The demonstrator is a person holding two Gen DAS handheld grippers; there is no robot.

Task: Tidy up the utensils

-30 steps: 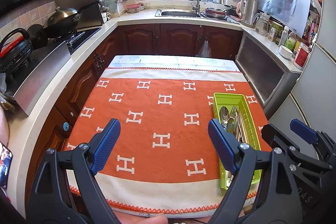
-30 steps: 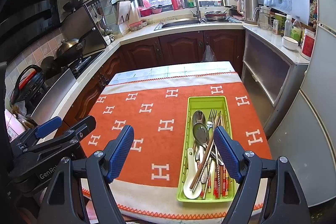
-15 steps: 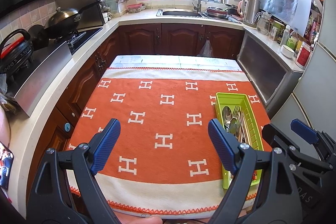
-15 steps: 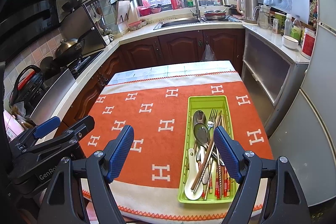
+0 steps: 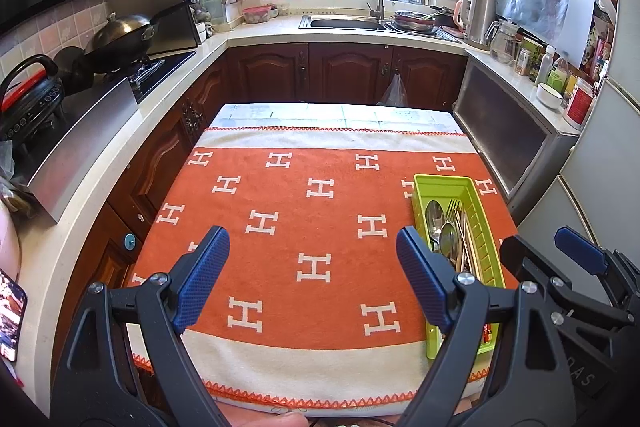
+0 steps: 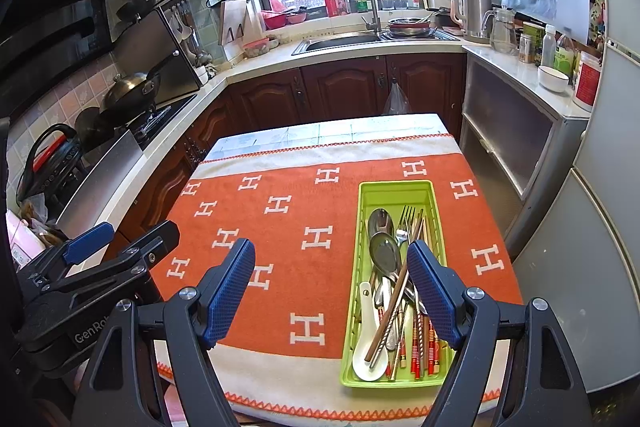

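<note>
A lime-green plastic tray (image 6: 396, 189) (image 5: 442, 183) lies on the right part of an orange cloth with white H marks (image 6: 280, 227) (image 5: 300, 207). Inside it are metal spoons (image 6: 385, 251), a fork (image 6: 406, 221), a white ceramic spoon (image 6: 366, 339) and several red-ended chopsticks (image 6: 418, 343), all heaped together. My right gripper (image 6: 332, 261) hovers open near the table's front edge, just left of the tray, holding nothing. My left gripper (image 5: 312, 249) hangs open above the cloth's near middle, also with nothing in it. Each gripper shows at the edge of the other's view.
The table stands in a U-shaped kitchen. A stove with a wok (image 5: 120, 35) runs along the left counter, a sink (image 5: 344, 23) is at the back, and a fridge (image 6: 600, 227) stands close on the right. A phone (image 5: 10, 323) lies at the far left.
</note>
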